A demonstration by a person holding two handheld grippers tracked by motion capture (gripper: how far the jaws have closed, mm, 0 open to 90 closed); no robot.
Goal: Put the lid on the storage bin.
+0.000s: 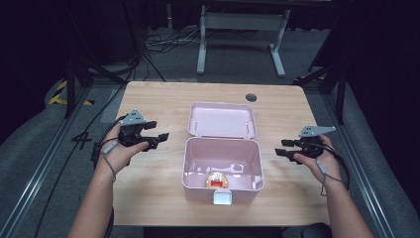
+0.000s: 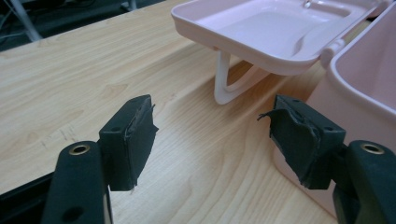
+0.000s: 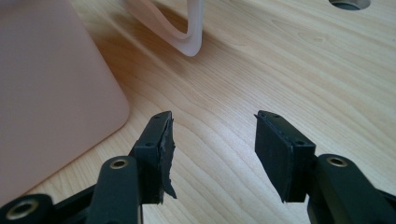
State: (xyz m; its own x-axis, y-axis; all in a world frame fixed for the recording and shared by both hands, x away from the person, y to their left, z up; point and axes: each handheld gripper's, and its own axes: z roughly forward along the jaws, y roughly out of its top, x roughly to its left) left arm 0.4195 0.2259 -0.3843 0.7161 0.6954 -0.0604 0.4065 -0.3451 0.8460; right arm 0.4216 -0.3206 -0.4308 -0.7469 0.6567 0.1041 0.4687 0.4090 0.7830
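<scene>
Pink box (image 1: 222,171): plastic, hinged, standing open at the middle of a light wood-grain table (image 1: 163,99). Its lid (image 1: 222,120) is folded back on the far side of the box and lies level, held up off the table by a white loop handle (image 2: 224,84) that rests on the wood beneath it. A white latch (image 1: 222,198) hangs at the near wall of the box.

Contents: one small round item (image 1: 217,180), yellow with a red patch, on the box floor near the near wall; too small to identify.

Left gripper (image 1: 157,138): held in the person's left hand (image 1: 117,151), left of the box and apart from it, pointing toward it. Jaws stand wide apart with nothing between them; the left gripper view shows bare wood in the gap and worn, frayed pads (image 2: 140,135).

Right gripper (image 1: 283,148): held in the right hand (image 1: 324,161), right of the box and apart from it, pointing toward it. Jaws parted, nothing held; bare wood lies between the pads (image 3: 275,154).

Table: round cable hole (image 1: 251,97) beyond the lid, near the far edge.

Room: dark, grey carpet floor (image 1: 237,64); beyond the table a white desk frame (image 1: 242,29), loose cables (image 1: 163,39), and yellow-black striped tape (image 1: 62,94) on the floor far to the left of the box.
</scene>
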